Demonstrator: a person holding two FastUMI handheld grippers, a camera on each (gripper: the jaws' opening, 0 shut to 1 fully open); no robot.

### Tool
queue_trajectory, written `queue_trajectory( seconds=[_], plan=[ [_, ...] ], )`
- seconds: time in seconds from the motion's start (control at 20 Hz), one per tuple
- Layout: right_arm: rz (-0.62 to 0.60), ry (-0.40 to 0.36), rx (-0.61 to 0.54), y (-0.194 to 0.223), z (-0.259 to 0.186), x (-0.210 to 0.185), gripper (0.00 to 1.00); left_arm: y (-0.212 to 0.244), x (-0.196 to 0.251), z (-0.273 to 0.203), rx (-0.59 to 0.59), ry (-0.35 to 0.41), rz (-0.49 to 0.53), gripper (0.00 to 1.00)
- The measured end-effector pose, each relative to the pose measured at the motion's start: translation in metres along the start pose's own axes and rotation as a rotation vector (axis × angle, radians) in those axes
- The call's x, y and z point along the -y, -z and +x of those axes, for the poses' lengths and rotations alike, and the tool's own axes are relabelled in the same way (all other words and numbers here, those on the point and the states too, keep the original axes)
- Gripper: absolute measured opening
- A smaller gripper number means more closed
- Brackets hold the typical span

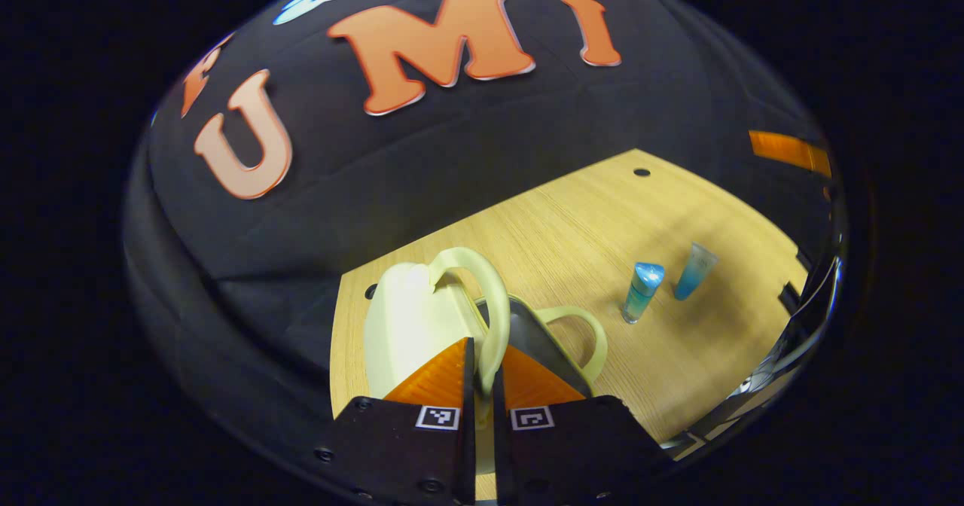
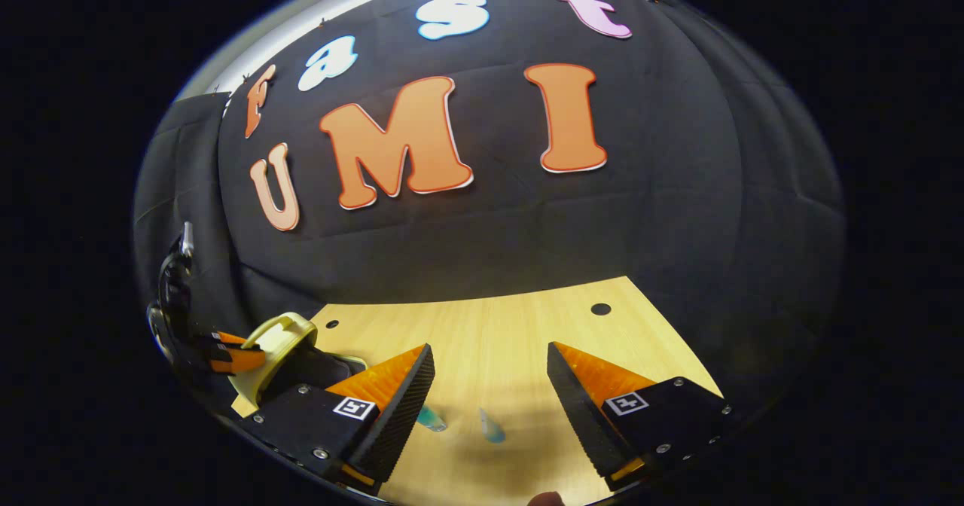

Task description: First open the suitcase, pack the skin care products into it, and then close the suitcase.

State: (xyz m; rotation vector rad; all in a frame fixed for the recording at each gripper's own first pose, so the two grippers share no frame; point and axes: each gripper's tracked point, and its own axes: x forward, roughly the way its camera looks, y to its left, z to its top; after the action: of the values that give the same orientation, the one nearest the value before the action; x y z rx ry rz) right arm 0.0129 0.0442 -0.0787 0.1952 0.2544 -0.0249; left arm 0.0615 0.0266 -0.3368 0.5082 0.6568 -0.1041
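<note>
A cream suitcase [image 1: 407, 318] stands on the wooden table [image 1: 602, 220] right in front of my left gripper [image 1: 484, 363], which is shut on the handle [image 1: 482, 288] of the raised half. A dark gap shows between that half and the lower half, which carries a second handle [image 1: 591, 333]. Two blue skin care tubes [image 1: 642, 291] [image 1: 693, 271] rest on the table to the right. My right gripper [image 2: 489, 363] hangs open above the table, and the tubes [image 2: 431, 418] [image 2: 492, 428] lie low between its fingers. The suitcase [image 2: 282, 340] and the left gripper [image 2: 226, 355] appear at its left.
The black cloth wall runs close behind the table [image 2: 489, 318]. Small round holes [image 2: 600, 309] [image 1: 642, 172] mark the tabletop near its back edge. A metal frame edge [image 1: 798, 333] borders the table on the right of the left gripper view.
</note>
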Motion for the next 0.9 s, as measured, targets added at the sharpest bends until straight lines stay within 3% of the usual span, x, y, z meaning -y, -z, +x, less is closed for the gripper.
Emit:
queue_trajectory(
  seconds=[0.3, 0.5, 0.6, 0.75, 0.9],
  plan=[
    [0.032, -0.009, 0.031, 0.003, -0.009, -0.073, 0.95, -0.008, -0.016, -0.003, 0.066, 0.011, -0.125, 0.10],
    [0.012, 0.036, 0.066, 0.005, -0.019, -0.107, 0.95, 0.001, -0.035, 0.005, 0.047, -0.126, -0.111, 0.08],
    [-0.001, 0.041, 0.061, 0.012, -0.026, -0.124, 0.95, 0.009, -0.033, 0.006, 0.009, -0.148, -0.123, 0.10],
    [-0.003, 0.051, 0.050, 0.016, -0.034, -0.139, 0.95, 0.023, -0.034, 0.013, -0.040, -0.169, -0.204, 0.10],
    [0.016, 0.065, 0.046, 0.014, -0.041, -0.147, 0.95, 0.041, -0.019, 0.025, -0.093, -0.135, -0.342, 0.05]
  ],
)
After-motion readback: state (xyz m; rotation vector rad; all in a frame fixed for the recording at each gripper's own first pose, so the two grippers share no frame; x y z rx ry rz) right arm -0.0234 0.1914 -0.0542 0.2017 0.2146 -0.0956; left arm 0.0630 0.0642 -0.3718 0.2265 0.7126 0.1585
